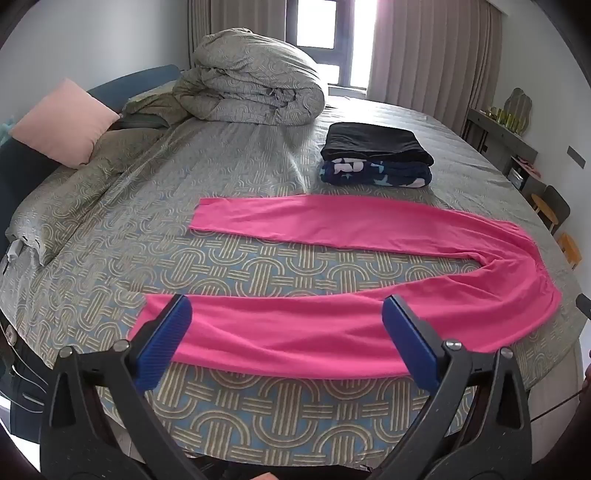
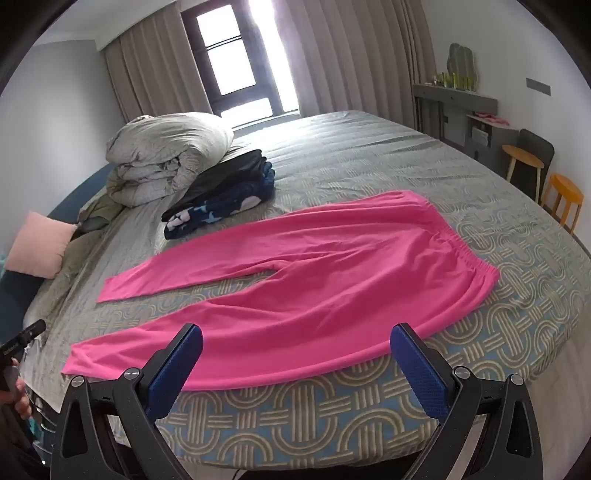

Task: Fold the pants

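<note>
Pants (image 1: 332, 229) lay flat on the bed (image 1: 258, 406); left gripper (image 1: 286, 332) and right gripper (image 2: 295, 358) hovered spread, empty; I'd pinch the near leg's edge, lift evenly onto the far one.

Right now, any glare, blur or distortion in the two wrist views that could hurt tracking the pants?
Left wrist view: window blown out white; fisheye bows the bed edges; pink pants sharp and evenly lit; open left claw in focus. Right wrist view: same window glare, with a sheen on the far bedspread; pants crisp; right claw clear; dark vignette at the corners.
</note>
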The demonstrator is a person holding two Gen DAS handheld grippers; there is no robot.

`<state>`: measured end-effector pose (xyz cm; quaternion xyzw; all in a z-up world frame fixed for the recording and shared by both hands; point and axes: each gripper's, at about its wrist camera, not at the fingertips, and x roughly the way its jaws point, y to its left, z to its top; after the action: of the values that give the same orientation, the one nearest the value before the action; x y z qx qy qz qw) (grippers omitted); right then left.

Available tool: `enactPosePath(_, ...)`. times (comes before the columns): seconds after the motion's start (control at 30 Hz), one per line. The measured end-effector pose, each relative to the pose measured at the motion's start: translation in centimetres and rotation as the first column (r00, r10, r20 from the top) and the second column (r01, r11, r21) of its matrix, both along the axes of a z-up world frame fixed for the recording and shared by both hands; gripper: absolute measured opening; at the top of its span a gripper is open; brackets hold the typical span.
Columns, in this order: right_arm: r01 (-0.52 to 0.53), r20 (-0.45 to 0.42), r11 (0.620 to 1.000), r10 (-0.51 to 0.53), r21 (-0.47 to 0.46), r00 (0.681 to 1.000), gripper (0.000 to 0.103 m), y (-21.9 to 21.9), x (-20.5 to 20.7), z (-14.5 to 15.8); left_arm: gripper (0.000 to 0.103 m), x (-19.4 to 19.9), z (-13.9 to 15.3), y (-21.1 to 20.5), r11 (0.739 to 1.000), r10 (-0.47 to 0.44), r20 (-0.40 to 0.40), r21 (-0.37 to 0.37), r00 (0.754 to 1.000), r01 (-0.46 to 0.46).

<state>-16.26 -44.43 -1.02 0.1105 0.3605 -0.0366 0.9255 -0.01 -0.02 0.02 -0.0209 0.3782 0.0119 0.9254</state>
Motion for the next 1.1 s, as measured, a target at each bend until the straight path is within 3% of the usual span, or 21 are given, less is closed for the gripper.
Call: enactPosePath(1.1,-0.002,-0.009,1.0,0.002,0.02,1.0,0.103,0.0,-0.15,-0.53,0.102,-0.52,-0.36,-0.21,1.0,0.01,-0.011,0.002,1.0,-0.01)
